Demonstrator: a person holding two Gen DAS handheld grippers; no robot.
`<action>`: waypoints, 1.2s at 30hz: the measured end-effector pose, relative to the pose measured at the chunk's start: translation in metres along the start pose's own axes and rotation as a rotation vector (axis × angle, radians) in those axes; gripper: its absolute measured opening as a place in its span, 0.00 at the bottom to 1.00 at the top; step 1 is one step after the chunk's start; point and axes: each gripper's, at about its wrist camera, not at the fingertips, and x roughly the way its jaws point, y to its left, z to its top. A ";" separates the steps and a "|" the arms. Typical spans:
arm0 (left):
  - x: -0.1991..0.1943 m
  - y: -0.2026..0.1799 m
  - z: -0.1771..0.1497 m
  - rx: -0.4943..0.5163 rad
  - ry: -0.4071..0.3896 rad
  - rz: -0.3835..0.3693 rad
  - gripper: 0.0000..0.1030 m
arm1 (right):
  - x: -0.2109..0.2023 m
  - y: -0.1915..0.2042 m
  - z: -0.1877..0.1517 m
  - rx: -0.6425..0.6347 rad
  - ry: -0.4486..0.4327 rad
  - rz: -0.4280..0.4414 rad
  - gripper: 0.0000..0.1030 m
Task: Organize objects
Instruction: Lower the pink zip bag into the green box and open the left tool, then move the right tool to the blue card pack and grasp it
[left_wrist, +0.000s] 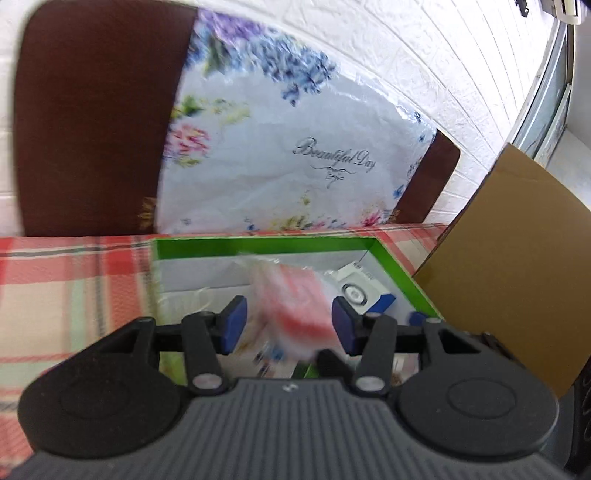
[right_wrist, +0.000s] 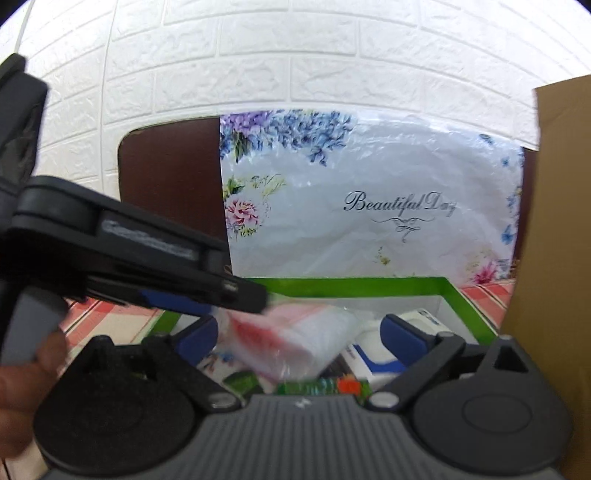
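Brick-pattern white wall (right_wrist: 295, 55) fills the whole background, and leaning against it is a dark brown board (left_wrist: 96, 122) with a big floral plastic bag (left_wrist: 295, 162) in front, "Beautiful Day" printed on it. Off to the right there's a plain cardboard sheet (left_wrist: 517, 258) standing up. Below all that, a red and green plaid cloth (left_wrist: 55, 280) covers the counter.

Sitting on the cloth is a green-rimmed box (left_wrist: 266, 243) with a white inside, and it's already got stuff in it: a white and blue carton (left_wrist: 369, 295) near the right wall, plus some printed packets lower down that are too blurry to read.

The main thing here is a pink and red packet in clear wrap (left_wrist: 295, 306), smeared by motion, right over the box's open top.

Left tool (left_wrist: 288, 325) has its blue pads partly apart with the packet between them, and there looks to be a gap on both sides, so no real squeeze. Right tool (right_wrist: 299, 339) is spread about as wide as it goes, packet sitting loose in the gap, not clamped. From the right wrist view the left tool reaches in from the left edge, with a bit of hand (right_wrist: 26, 384) behind it.
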 end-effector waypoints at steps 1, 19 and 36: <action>-0.009 0.003 -0.005 -0.001 0.003 0.020 0.51 | -0.008 -0.005 -0.003 0.005 0.006 -0.005 0.95; -0.126 0.135 -0.120 -0.259 0.055 0.354 0.51 | -0.067 0.060 -0.041 -0.059 0.092 0.232 0.61; -0.142 0.182 -0.126 -0.330 -0.074 0.265 0.54 | 0.100 0.180 -0.007 -0.428 0.361 0.060 0.88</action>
